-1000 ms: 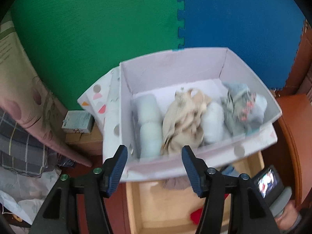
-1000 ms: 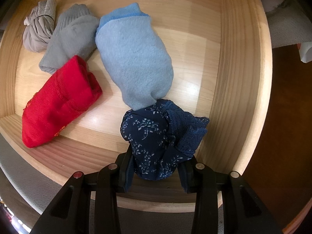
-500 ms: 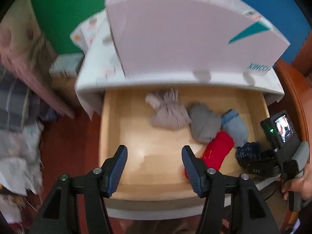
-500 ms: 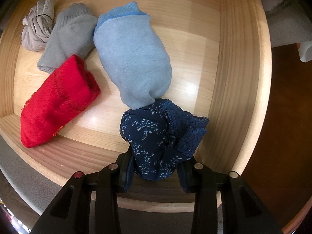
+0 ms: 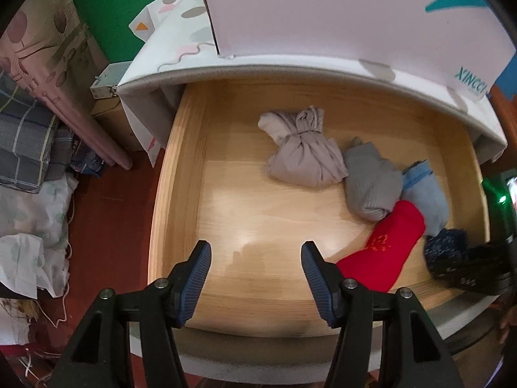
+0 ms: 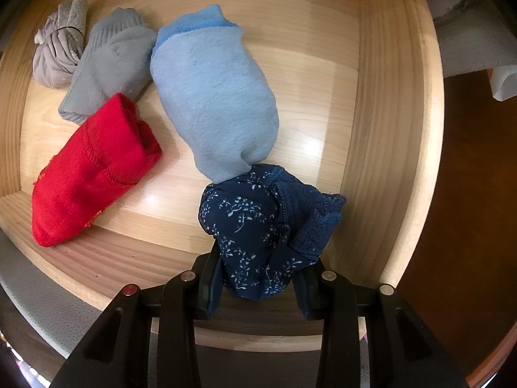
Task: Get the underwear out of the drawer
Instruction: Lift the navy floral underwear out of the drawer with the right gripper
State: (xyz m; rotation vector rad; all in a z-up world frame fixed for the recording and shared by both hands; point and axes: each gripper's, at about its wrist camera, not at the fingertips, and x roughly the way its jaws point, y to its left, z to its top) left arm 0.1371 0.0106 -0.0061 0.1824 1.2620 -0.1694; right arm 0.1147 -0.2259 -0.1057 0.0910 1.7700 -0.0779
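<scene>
Right wrist view shows the right gripper [image 6: 258, 283] pinching the navy floral underwear [image 6: 265, 229] at the drawer [image 6: 397, 129]'s front right corner, touching the light blue roll [image 6: 213, 97], while the left gripper [image 5: 257, 278] hangs spread over bare drawer floor near the front edge.

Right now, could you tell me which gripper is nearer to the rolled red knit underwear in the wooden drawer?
Left. The left gripper hangs open just beside the rolled red knit underwear; the right gripper, shut on the navy floral bundle, sits farther along the wooden drawer.
</scene>
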